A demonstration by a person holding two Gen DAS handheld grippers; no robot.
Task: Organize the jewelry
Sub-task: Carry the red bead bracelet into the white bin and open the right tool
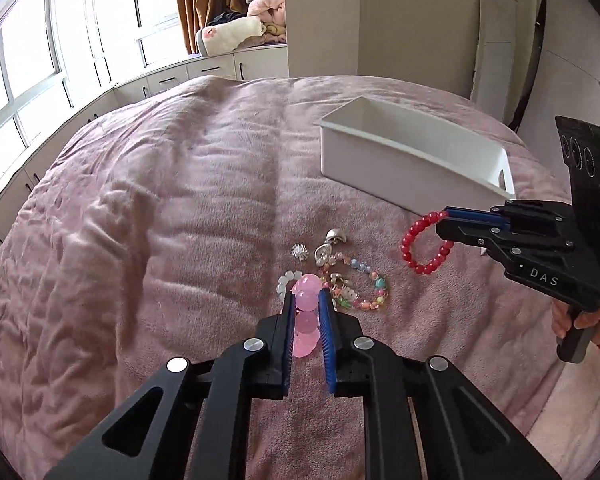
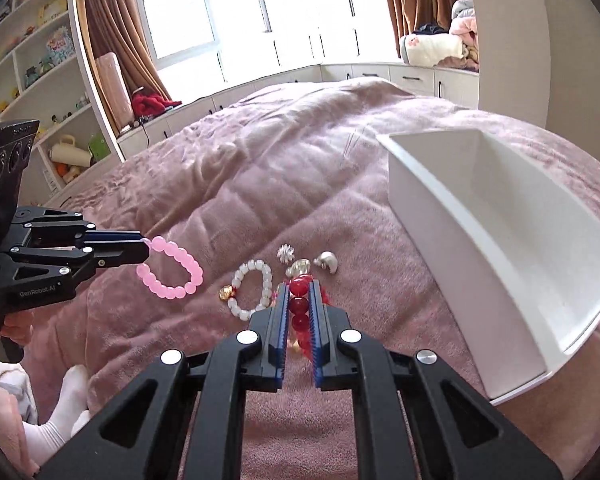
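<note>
While both grippers pinch beads, left gripper (image 1: 306,294) closed on pink bracelet (image 2: 172,270), right gripper (image 2: 300,286) clamping red bracelet (image 1: 426,246), loose jewelry (image 1: 340,276) mid-bed (image 1: 160,200), white bin (image 2: 500,240) beside.

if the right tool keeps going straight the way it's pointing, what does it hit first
Probably the silver charms lying on the pink blanket just beyond the right tool, which is shut on the red bracelet. Depth is unclear; held high, it might pass over them.

"DAS" right claw (image 1: 446,216); "GenRobot.AI" left claw (image 2: 146,246)
</note>
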